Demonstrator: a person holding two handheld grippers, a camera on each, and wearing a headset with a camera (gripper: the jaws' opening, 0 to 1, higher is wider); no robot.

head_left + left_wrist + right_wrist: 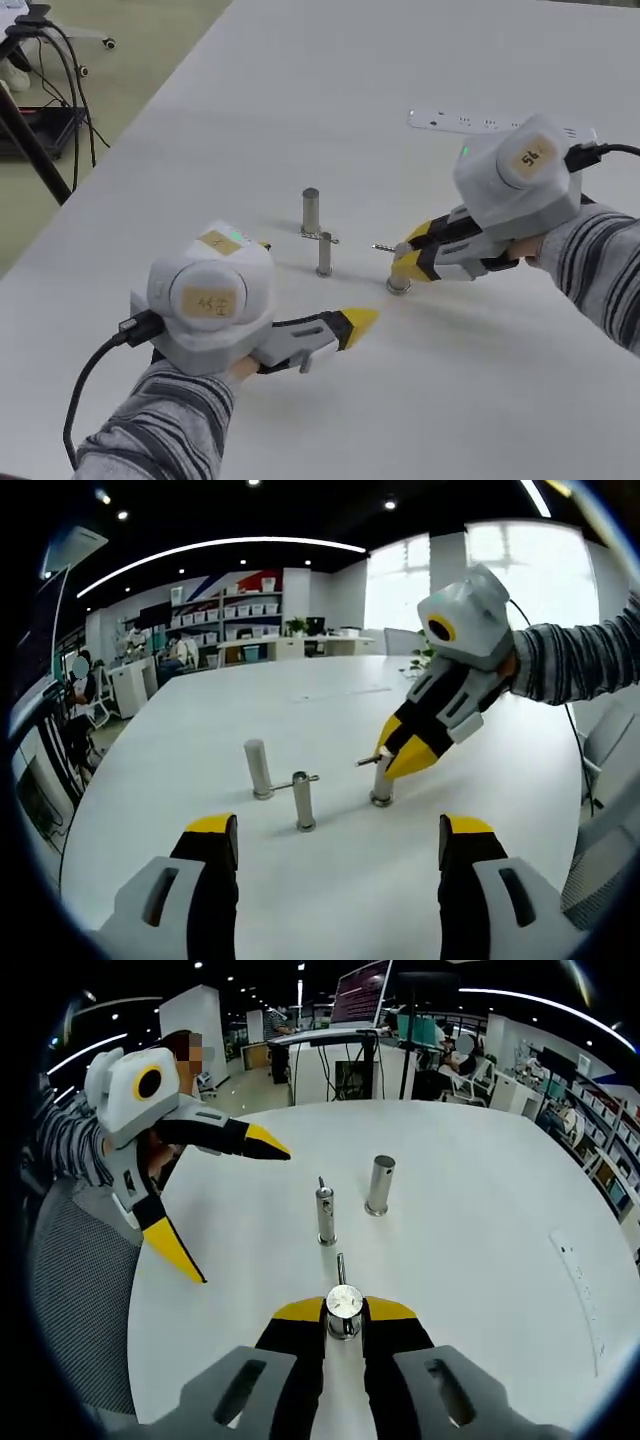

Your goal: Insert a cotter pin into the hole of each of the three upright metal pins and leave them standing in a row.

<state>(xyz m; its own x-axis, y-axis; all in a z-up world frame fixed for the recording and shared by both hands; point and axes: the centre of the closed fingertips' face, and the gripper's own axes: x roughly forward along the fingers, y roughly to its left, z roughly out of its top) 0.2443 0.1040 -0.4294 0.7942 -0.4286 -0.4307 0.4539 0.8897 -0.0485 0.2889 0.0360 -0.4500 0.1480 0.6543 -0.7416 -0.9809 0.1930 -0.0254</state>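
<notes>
1. right gripper (410, 250): jaws drawn almost together, tips hard up against the top of the near pin (399, 284). what they pinch is hidden between them. i judge it's the head of the cotter (383, 247).
2. the cotter lies level, its long axis in line with the right jaws and crosswise to the upright near pin. its tip sticks out of the pin's far side, pointing away from the claw and toward the mid pin (324, 256).
3. so the coming move, as i read it, is a straight push along the jaw line with no twist. if the head end droops, it could bind in the hole or tip the pin.
4. left gripper (338, 830): jaws spread wide and holding nothing. it sits well apart from the near pin, on the side the cotter tip points to. the right is the one at the work.
5. the mid pin already has the mid cotter (320, 237) through it, level. the far pin (311, 211) carries none.
6. all three pins stand upright on the table (300, 90) in a loose diagonal row. once this cotter seats, i'd judge the far pin is the only one left.
</notes>
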